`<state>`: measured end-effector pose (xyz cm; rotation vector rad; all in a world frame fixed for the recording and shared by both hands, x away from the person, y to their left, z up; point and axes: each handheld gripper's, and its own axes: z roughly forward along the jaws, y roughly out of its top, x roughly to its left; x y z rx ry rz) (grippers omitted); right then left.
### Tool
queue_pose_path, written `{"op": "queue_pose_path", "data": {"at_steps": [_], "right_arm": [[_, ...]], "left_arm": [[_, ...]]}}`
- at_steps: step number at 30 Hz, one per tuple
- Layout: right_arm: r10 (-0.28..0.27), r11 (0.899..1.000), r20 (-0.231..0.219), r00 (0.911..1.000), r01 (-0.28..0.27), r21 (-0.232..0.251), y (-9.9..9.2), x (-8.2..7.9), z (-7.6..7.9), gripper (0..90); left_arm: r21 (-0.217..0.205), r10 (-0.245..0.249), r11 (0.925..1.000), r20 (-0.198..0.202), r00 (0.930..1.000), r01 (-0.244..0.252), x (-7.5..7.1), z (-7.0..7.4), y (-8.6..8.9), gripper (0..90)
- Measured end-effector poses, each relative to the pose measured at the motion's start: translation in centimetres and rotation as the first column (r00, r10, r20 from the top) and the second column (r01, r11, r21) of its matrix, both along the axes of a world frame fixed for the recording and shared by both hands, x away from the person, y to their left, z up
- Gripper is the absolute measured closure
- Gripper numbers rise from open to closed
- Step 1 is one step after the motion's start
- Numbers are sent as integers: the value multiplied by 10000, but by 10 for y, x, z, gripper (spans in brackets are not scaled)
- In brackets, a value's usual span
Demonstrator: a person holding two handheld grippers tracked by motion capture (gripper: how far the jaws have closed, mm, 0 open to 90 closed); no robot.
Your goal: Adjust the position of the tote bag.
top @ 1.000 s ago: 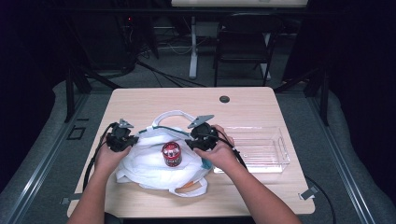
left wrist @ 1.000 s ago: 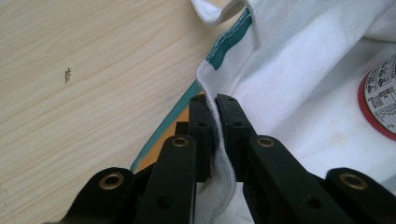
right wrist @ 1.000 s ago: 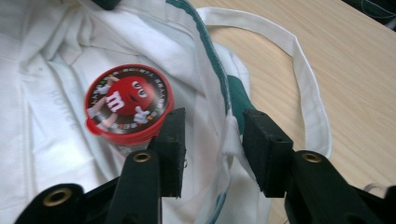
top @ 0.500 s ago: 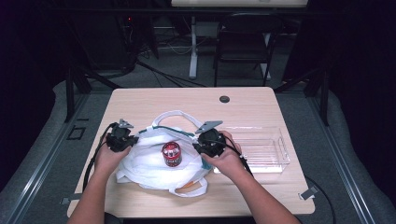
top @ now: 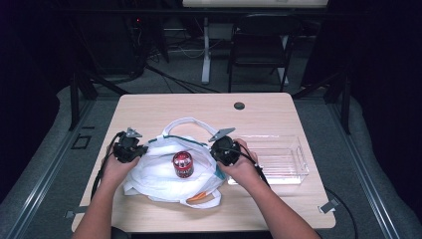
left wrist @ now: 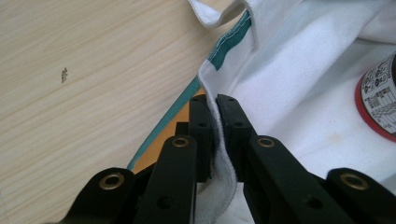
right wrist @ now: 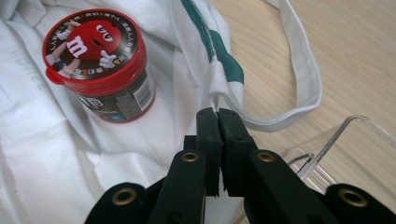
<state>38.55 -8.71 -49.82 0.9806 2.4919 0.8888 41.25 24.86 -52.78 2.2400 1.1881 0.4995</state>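
Near edge of table (top: 149, 109): both forearms come in from below, one gripper in each hand, set on opposite sides of a white cloth bag (top: 164, 177).

Left gripper (left wrist: 214, 105): jaws pressed together on a fold of the bag's white hem; cloth runs up between the two black pads and out above them. A green stripe (left wrist: 231, 39) follows the hem edge above the jaws. In the high view this gripper (top: 128, 148) sits at the bag's left edge.

Right gripper (right wrist: 218, 114): jaws have just been closing and now stand together, with almost no gap. The stitched corner of the hem, where white cloth meets the green band, sits right at the jaw tips; whether cloth is actually caught between the pads, I cannot tell. In the high view this gripper (top: 225, 149) is at the bag's right edge.

Bag lies crumpled flat on the table, mid-left, between the two grippers. A small round candy tub (right wrist: 100, 65) with red lid and dark body stands on the cloth, near the bag's middle, tilted slightly in the right gripper view. Something orange (top: 196, 197) shows at the bag's near edge.

One white carry strap (right wrist: 303, 60) loops out over bare wood beyond the bag.

Right of the bag: clear plastic tray (top: 293, 172), just beside the right hand.

Far edge: dark round grommet (top: 239, 105) in the tabletop.
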Motion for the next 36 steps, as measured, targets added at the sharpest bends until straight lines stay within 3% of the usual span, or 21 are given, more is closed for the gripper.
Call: {"op": "queue_pose_path", "data": {"at_steps": [7, 16, 25, 36], "right_arm": [[-71, 9995, -177, 9998, 65, -315, 2, 5, -3, 878], [-75, 9994, -20, 10000, 75, -349, 2, 2, -4, 874], [-144, 9998, 25, 9999, 144, -142, 0, 0, -5, 871], [-161, 9999, 227, 9996, 160, 38, -1, -4, -7, 853]], "left_arm": [[18, -66, 10000, -46, 10000, 66, 0, -2, 0, 848], [-157, -72, 9999, 2, 10000, 72, -2, 0, 2, 818], [-715, 53, 9974, -6, 10000, -53, -9, 9, 7, 708], [-1601, 313, 9869, 553, 9980, -221, -24, 28, 15, 561]]}}
